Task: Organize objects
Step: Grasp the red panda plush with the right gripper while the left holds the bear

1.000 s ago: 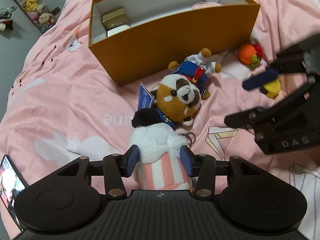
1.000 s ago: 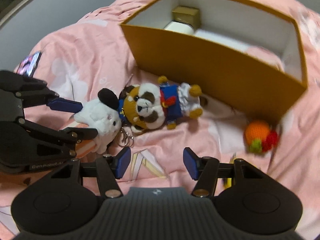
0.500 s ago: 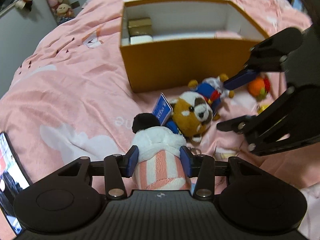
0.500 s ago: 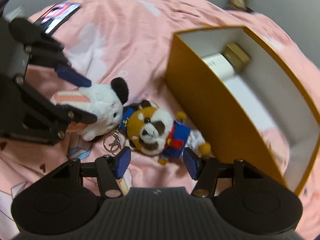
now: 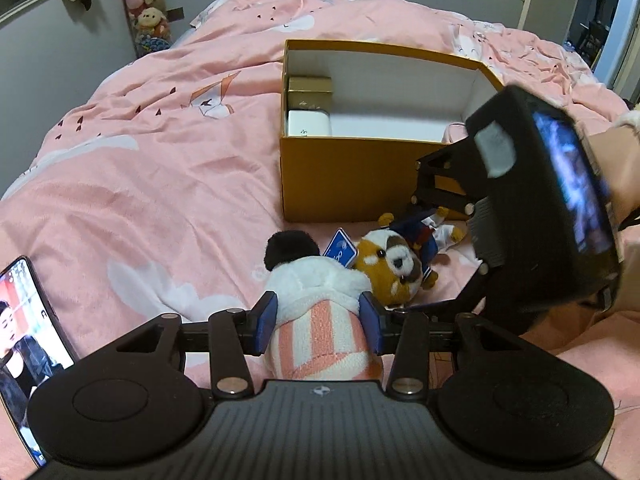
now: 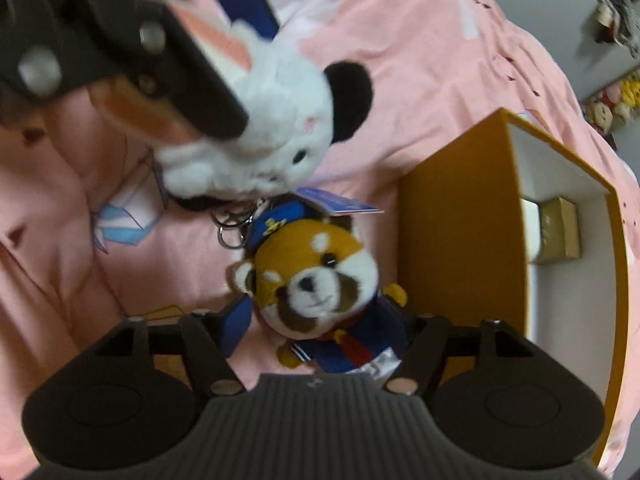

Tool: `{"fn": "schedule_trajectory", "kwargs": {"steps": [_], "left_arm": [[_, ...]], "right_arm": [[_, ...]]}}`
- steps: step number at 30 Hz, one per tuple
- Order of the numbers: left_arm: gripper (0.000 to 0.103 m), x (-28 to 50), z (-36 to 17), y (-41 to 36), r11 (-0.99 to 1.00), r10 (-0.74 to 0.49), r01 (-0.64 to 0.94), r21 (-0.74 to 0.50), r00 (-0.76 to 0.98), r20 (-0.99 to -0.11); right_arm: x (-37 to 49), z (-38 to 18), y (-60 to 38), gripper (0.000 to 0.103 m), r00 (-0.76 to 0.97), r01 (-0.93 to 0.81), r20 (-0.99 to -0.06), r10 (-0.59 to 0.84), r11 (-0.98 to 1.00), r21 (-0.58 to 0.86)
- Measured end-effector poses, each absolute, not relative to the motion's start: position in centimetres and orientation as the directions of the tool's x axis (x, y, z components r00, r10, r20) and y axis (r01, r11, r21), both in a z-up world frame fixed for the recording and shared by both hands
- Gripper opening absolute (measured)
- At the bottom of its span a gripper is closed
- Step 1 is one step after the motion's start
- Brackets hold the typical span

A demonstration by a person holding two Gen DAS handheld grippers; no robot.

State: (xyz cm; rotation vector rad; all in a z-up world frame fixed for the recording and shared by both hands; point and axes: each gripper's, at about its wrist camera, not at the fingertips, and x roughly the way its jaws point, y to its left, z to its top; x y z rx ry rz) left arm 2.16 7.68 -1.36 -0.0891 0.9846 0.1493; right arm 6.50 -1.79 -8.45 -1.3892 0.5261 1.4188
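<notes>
fingers of the left gripper (image 5: 318,322) pinch the white plush (image 5: 316,304) at lower centre; right gripper (image 6: 320,330), its fingers just widened, straddles the red panda plush (image 6: 316,280) unpressed beside the box (image 6: 452,240). close squarely on its body before lifting.

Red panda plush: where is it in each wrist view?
Left wrist: red panda plush right of centre, just past the white plush, in front of the orange box.
Right wrist: bottom centre, between the right tongs' open fingers, box to its right.
Shared landmark: the orange box.
</notes>
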Motion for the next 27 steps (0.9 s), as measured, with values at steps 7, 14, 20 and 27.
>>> {"fn": "schedule_trajectory", "kwargs": {"steps": [7,14,20,27], "left_arm": [[0.051,1.8,-1.3,8.2,0.983,0.067,-0.180,-0.041,0.557,-0.828],[0.051,1.9,-0.7,8.2,0.974,0.003,-0.180,-0.138,0.619,-0.785],[0.051,3.7,-0.8,6.5,0.970,-0.058,-0.142,-0.199,0.657,-0.752],[0.051,5.5,-3.2,4.0,0.980,-0.049,-0.109,-0.169,0.687,-0.725]], "right_arm": [[7.1,-9.2,-2.3,0.060,0.237,-0.897,-0.884,0.404,-0.260,-0.359],[8.3,-4.3,-6.3,0.056,0.217,-0.976,-0.865,0.453,0.106,-0.190],[12.1,-2.3,-12.9,0.056,0.146,-0.832,-0.851,0.505,0.528,0.171],[13.3,-4.4,-18.8,0.056,0.122,-0.507,-0.803,0.583,0.732,0.455]]}}
